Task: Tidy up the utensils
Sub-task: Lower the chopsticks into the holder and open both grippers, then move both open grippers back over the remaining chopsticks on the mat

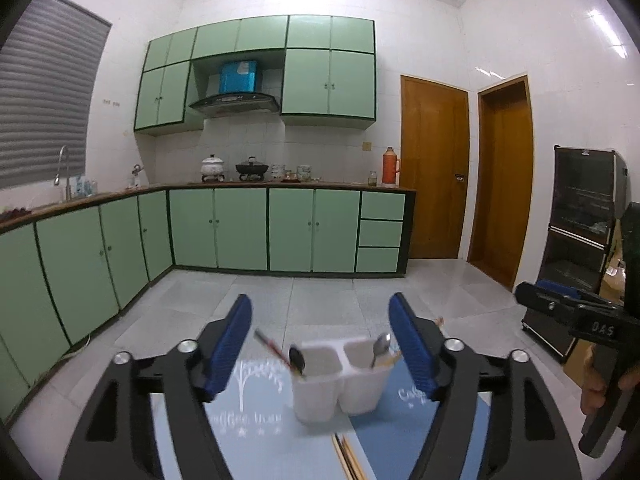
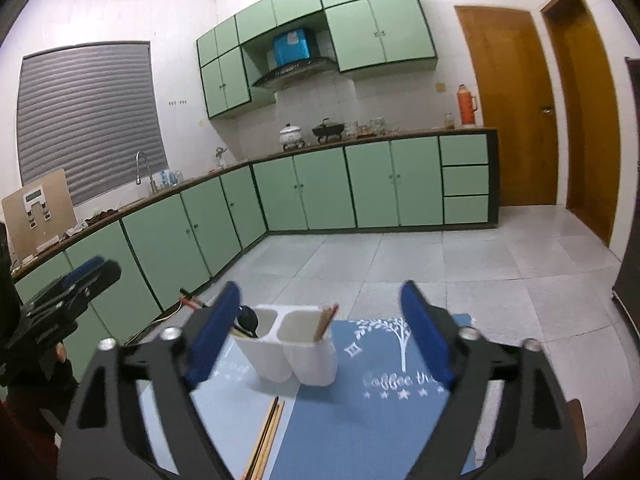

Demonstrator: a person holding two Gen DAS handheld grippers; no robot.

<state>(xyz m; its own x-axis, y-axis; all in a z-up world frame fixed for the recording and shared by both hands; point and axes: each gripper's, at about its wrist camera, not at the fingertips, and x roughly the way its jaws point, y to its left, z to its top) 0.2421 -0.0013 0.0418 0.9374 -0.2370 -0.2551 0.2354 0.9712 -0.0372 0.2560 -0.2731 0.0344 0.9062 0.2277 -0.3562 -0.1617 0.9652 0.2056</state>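
A white two-compartment utensil holder stands on a blue placemat. In the left wrist view, its left cup holds a dark spoon and a red-tipped chopstick; its right cup holds a metal spoon and wooden sticks. Loose wooden chopsticks lie on the mat in front of the holder. My left gripper is open and empty, above and short of the holder. My right gripper is open and empty, likewise short of it.
Each gripper shows at the edge of the other's view: the right one, the left one. Green kitchen cabinets, a tiled floor, wooden doors and a dark cabinet surround the table.
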